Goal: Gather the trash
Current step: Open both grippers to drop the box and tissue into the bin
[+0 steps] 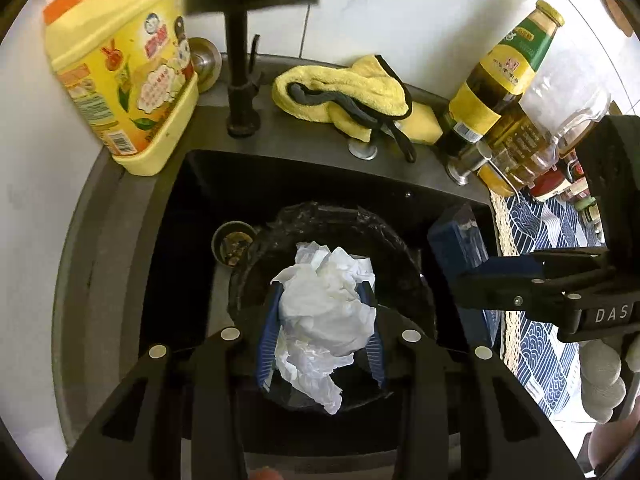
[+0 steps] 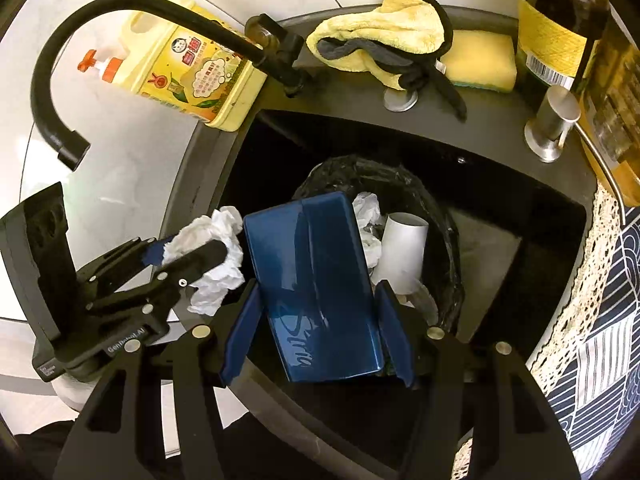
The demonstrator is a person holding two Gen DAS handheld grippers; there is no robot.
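Observation:
My left gripper [image 1: 324, 300] is shut on a crumpled white tissue [image 1: 326, 320], held just above a bin lined with a black bag [image 1: 400, 248] that stands in the dark sink [image 1: 180, 264]. In the right wrist view, my right gripper [image 2: 320, 292] is shut on a glossy blue box [image 2: 316, 272], tilted over the same bin [image 2: 440, 208]. A white paper cup [image 2: 404, 248] and more tissue [image 2: 366, 208] lie inside it. Each gripper shows in the other's view: the right gripper [image 1: 472, 276] with the blue box [image 1: 452, 240], the left gripper [image 2: 196, 252] with the tissue [image 2: 216, 232].
On the sink's back ledge are a yellow detergent bottle [image 1: 120, 80], a black faucet [image 2: 60, 80], a yellow cloth [image 1: 340, 92], a sponge [image 2: 480, 60] and glass bottles [image 1: 500, 80]. A blue patterned mat [image 1: 552, 220] lies to the right. The drain [image 1: 232, 240] sits left of the bin.

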